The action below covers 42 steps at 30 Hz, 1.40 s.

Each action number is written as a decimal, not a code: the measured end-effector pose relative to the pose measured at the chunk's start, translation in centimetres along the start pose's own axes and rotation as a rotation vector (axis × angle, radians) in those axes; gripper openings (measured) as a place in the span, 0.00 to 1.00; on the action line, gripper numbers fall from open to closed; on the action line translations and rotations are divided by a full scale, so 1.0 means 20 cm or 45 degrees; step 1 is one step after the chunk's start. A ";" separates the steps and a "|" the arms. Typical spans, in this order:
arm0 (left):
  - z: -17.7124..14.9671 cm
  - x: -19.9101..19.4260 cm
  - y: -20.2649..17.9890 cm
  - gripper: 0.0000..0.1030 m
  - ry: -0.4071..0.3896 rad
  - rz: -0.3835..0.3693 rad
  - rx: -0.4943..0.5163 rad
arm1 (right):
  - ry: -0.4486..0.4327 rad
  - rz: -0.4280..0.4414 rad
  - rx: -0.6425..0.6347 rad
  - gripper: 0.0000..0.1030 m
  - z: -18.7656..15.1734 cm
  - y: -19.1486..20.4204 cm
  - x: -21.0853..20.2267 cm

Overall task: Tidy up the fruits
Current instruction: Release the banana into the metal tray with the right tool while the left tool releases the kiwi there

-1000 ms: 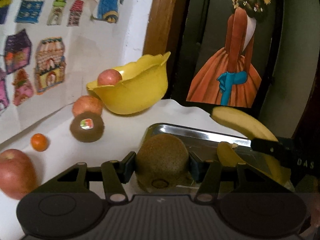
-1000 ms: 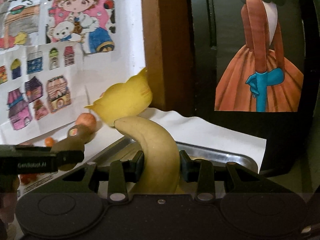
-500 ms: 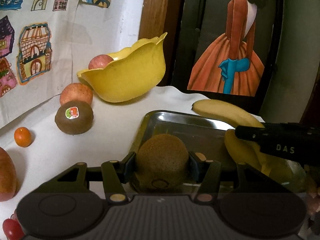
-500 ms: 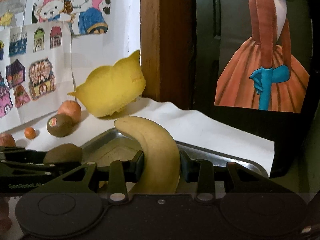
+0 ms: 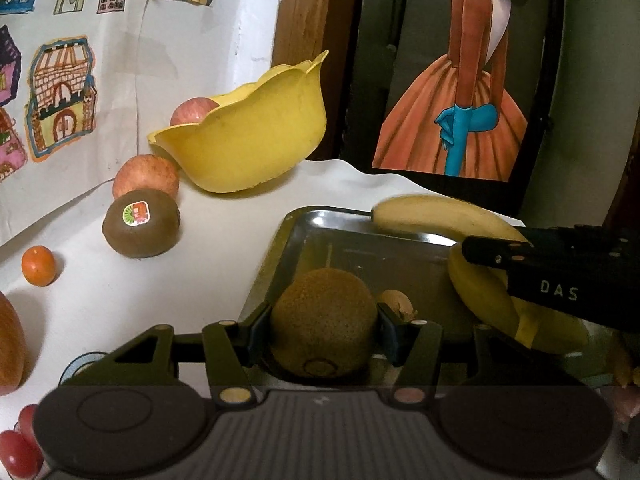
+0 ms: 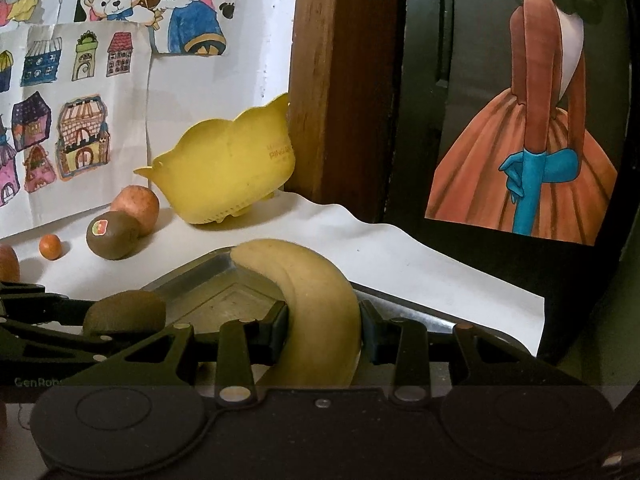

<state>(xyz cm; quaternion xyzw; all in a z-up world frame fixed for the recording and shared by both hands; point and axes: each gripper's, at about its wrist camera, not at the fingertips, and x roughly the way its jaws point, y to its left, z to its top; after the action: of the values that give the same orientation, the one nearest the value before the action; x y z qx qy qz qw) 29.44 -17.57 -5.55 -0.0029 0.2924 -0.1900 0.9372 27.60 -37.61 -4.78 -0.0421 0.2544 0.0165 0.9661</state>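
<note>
My left gripper [image 5: 325, 330] is shut on a fuzzy brown kiwi [image 5: 325, 324], held over the near left part of the steel tray [image 5: 316, 224]. My right gripper [image 6: 323, 330] is shut on a yellow banana [image 6: 316, 300] above the same tray [image 6: 204, 270]. In the left wrist view the banana [image 5: 436, 214] reaches over the tray's far rim, and a second banana [image 5: 488, 300] lies in the tray under the right gripper's body. A small brown piece [image 5: 396, 302] sits in the tray behind the kiwi. The held kiwi [image 6: 124, 314] shows at the left in the right wrist view.
A yellow scalloped bowl [image 5: 248, 144] with an apple [image 5: 194, 110] inside stands at the back by the wall. Beside it on the white cloth lie an apple [image 5: 146, 176], a stickered kiwi [image 5: 141, 229], a small orange [image 5: 38, 265], a large apple [image 5: 10, 350] and red grapes [image 5: 18, 446].
Both grippers have come lower and closer over the tray, still holding their fruit. The banana has moved left across the tray's far rim.
</note>
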 end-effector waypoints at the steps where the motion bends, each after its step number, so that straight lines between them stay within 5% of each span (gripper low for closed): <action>1: 0.00 0.00 0.00 0.58 0.000 0.000 -0.001 | -0.001 0.000 0.003 0.40 0.00 0.00 0.00; 10: 0.00 -0.06 0.00 0.60 -0.022 -0.007 -0.023 | -0.037 -0.012 0.002 0.45 0.00 0.00 -0.07; 15: 0.03 -0.18 -0.03 0.72 -0.109 -0.018 -0.009 | -0.074 -0.037 0.030 0.57 0.00 -0.01 -0.18; 19: 0.04 -0.31 -0.02 0.84 -0.173 -0.012 -0.022 | -0.138 -0.075 0.048 0.80 0.01 -0.02 -0.32; 25: 0.04 -0.54 0.00 0.96 -0.278 0.024 -0.033 | -0.231 -0.106 0.040 0.93 0.03 0.01 -0.56; 42: -0.11 -1.11 0.11 1.00 -0.423 0.042 -0.093 | -0.383 -0.091 0.111 0.99 -0.09 0.28 -1.17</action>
<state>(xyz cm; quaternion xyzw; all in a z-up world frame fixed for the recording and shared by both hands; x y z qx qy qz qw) 12.16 -7.36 4.57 -0.0636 0.1404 -0.1606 0.9749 6.04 -32.37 4.69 -0.0064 0.1055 -0.0227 0.9941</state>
